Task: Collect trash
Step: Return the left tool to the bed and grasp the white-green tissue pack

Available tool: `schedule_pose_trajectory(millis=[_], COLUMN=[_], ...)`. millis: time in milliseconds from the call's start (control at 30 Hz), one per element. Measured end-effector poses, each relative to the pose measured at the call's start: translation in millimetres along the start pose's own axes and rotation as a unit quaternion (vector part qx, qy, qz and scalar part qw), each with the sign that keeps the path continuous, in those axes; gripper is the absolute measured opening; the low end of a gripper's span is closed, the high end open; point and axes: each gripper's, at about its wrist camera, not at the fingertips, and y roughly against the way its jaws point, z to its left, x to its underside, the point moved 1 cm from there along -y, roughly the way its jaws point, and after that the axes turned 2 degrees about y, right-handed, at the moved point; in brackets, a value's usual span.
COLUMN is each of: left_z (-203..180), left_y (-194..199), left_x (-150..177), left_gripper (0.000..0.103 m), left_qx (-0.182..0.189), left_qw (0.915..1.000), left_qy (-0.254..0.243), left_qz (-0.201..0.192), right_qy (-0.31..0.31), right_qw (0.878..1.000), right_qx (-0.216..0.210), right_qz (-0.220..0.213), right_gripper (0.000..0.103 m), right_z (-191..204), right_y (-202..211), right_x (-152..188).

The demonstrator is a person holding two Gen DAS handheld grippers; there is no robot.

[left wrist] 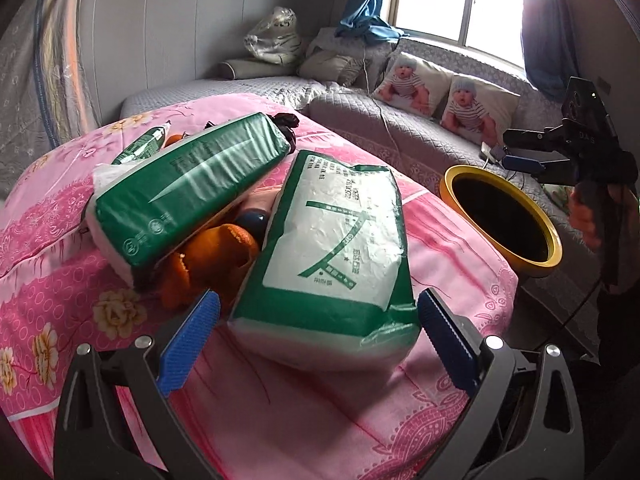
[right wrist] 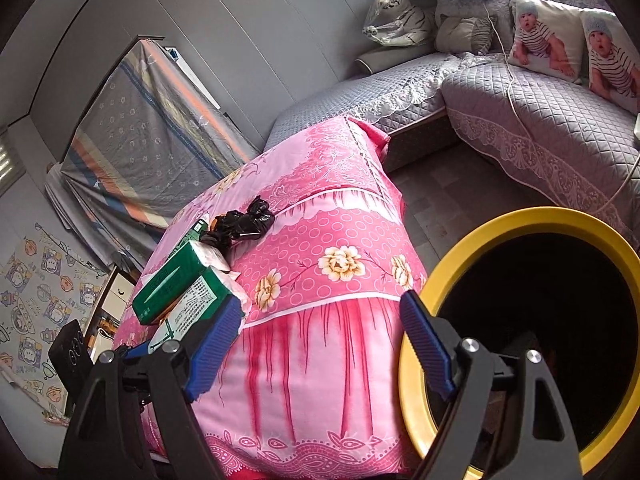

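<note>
Two green-and-white tissue packs lie on a pink flowered cloth (left wrist: 280, 420). The near pack (left wrist: 336, 248) sits between the blue fingers of my open left gripper (left wrist: 318, 344), not clamped. The far pack (left wrist: 188, 188) leans over orange peel (left wrist: 212, 264). A crumpled black bag (right wrist: 240, 222) lies behind them. A yellow-rimmed bin (left wrist: 500, 220) with a dark inside stands to the right of the cloth. My right gripper (right wrist: 322, 344) is open and empty, beside the bin's rim (right wrist: 440, 276), and also shows in the left wrist view (left wrist: 560, 152).
A grey quilted sofa (right wrist: 540, 128) with two baby-print cushions (left wrist: 448, 92) runs along the back under a window. A wrapped tiger toy (left wrist: 276, 36) sits in the corner. A striped cloth (right wrist: 152, 140) covers something at the left wall.
</note>
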Motion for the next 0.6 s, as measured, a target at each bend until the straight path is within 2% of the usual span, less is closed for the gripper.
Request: schedule_pose_trajectory(millis=[100,200,333,400,433,467,600], left_z=[-10,-17,-17,-20,-20,-19,-13], left_y=[-3,-17,-37,-37,-35,-33,-18], left_x=[-4,-5,-6,-6,-6,-6,-3], left_gripper=[0.095,0.095,0.094,0.083,0.081,0.069,0.057], left_qx=[0.006,-0.024,-0.045,-0.048,-0.048,-0.044,-0.029], left_qw=[0.9998,0.9983,0.9968,0.9967,0.9968,0.9973,0.999], left_qy=[-0.021,-0.049,-0.05,-0.053,-0.053,-0.05,-0.03], left_qz=[0.001,0.019,0.043,0.039,0.036,0.031,0.012], right_qy=[-0.004,-0.011,-0.015,-0.012,-0.011,-0.008,0.007], right_qw=[1.0,1.0,1.0,1.0,1.0,1.0,1.0], right_qx=[0.0,-0.001,-0.002,0.0,0.0,0.0,0.003], right_qz=[0.002,0.004,0.005,0.005,0.005,0.006,0.012], right_gripper=[0.078,0.078,0.078,0.078,0.078,0.078,0.078], right_z=[-4,-9,-11,-12,-11,-11,-4], right_y=[-2,-4,-5,-5,-5,-6,-12], right_x=[2,4,6,6,6,6,2])
